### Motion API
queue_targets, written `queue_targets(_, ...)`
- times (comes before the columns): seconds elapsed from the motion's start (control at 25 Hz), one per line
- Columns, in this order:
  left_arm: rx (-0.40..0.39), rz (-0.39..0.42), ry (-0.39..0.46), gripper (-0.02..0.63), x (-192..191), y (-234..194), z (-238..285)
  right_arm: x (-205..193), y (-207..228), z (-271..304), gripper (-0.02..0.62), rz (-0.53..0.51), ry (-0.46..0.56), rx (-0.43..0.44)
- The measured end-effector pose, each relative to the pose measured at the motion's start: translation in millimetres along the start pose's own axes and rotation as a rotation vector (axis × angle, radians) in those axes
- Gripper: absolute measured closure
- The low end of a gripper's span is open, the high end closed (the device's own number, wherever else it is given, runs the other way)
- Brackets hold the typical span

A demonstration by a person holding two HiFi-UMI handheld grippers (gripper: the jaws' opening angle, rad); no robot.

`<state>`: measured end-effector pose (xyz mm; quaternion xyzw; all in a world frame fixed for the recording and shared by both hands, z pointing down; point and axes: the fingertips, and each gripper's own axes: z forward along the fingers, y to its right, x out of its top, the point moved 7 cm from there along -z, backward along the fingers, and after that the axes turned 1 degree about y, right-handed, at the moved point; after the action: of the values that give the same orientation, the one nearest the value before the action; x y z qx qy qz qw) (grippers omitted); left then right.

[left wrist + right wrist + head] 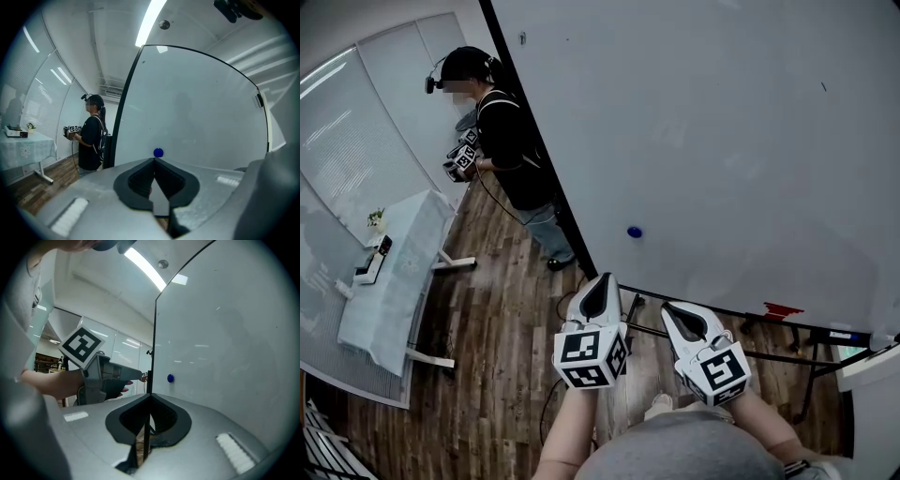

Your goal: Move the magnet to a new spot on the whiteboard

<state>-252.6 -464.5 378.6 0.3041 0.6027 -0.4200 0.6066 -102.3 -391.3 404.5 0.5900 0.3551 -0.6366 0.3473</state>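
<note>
Facing the magnet on the whiteboard: left gripper, right gripper (jaws together).

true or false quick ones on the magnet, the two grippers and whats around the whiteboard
1. The blue magnet sits on the whiteboard. True.
2. The left gripper holds the magnet. False: its jaws are together with nothing between them, and the magnet is on the board, apart from it.
3. The right gripper has its jaws wide apart. False: they are together and empty.
4. Another person stands by the whiteboard's left edge. True.
5. A table with a pale cloth stands off to the left. True.
</note>
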Motion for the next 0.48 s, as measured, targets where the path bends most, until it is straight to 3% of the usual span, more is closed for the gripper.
queue_targets(0.36, -0.079, 0.051, 0.008, 0.586, 4, -1, 45, -4, 14, 23, 0.595, 0.005, -0.006, -0.035)
queue_targets(0.48, -0.097, 0.061, -0.007, 0.548, 2, 2, 60, -7, 20, 24, 0.595, -0.001, -0.010, -0.046)
